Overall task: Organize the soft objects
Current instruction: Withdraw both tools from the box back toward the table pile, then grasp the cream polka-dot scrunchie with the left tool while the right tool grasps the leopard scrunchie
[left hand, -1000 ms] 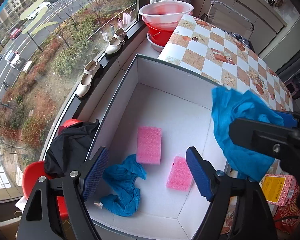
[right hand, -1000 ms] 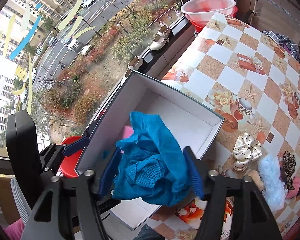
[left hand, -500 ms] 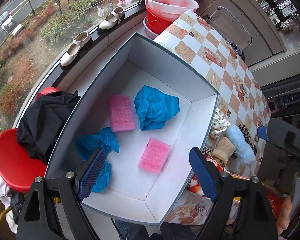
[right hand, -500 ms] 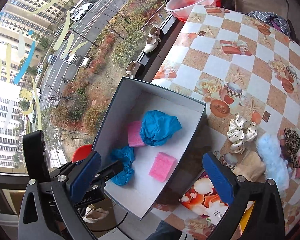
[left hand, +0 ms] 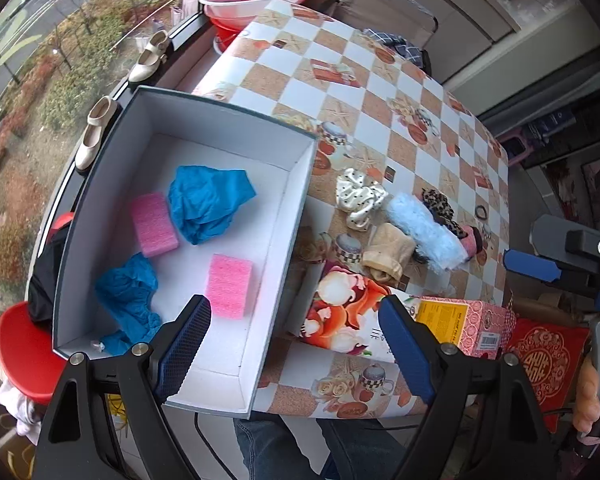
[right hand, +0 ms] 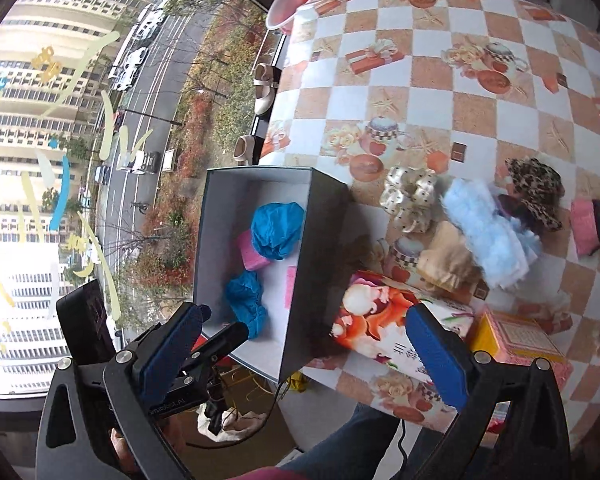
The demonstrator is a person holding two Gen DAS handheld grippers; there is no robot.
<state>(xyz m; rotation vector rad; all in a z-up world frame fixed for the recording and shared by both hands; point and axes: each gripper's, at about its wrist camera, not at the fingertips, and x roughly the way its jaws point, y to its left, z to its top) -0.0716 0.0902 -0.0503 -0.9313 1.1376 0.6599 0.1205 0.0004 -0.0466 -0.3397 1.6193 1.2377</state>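
Left wrist view: left tongs (left hand: 296,344) apart w/ nothing between, over the near wall of the white box (left hand: 284,232). Inside: two blue cloths (left hand: 208,200) (one mid, one near corner) & two pink sponges (left hand: 229,285).

Right wrist view: right tongs (right hand: 300,354) wide apart, just opened, empty. Scrunchies & fluffy blue piece (right hand: 486,236) lie on desk (right hand: 420,80) beside box.

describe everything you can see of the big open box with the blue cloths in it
The box is rectangular, dark grey outside and white inside, likely cardboard, lidless and upright. It overhangs the checkered table edge toward the window. Inside lie two crumpled blue cloths and two pink sponges. A flowered carton sits close beside it; neither gripper touches it.
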